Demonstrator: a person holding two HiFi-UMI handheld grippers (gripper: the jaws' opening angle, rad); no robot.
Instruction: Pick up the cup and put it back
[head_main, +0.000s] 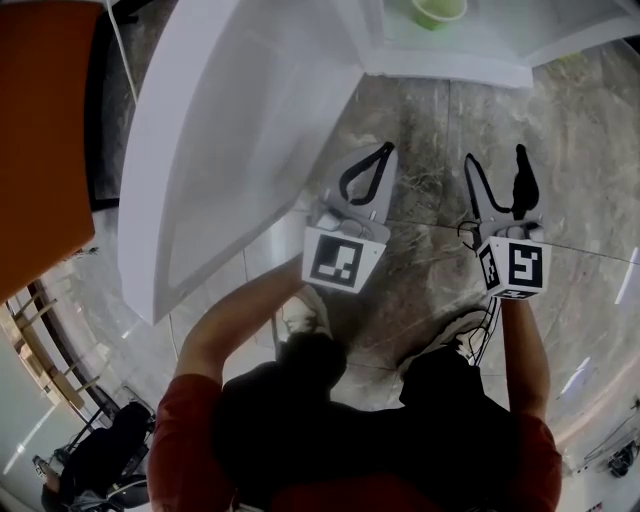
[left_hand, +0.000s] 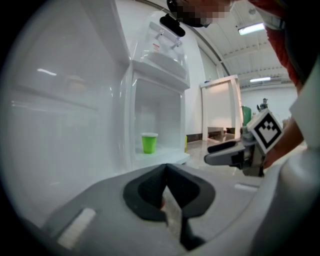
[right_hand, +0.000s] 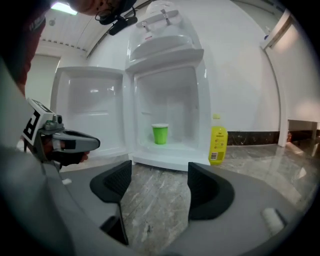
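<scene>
cup (right_hand: 160, 134): green, upright, on the bottom shelf inside the open white fridge (right_hand: 170, 95)
cup against right claw: well apart from my right claw (right_hand: 155, 182); it stands straight ahead, just above the gap between the two jaws in the right gripper view
cup against left claw: also well apart from my left claw (left_hand: 166, 172); it stands ahead and a little to the left of the tips
cup from head view: at the top edge, beyond both claws, nothing touching it
right claw state: released, jaws wide apart, only the marble floor (right_hand: 150, 210) shows between them
left claw state: clenched, the two jaws pressed together, i see nothing held in them
claws together: side by side over the floor, both pointing toward the fridge
door (head_main: 220, 150): swung open on my left side, close beside the left claw
yellow bottle (right_hand: 218, 145): on the floor just right of the fridge
</scene>
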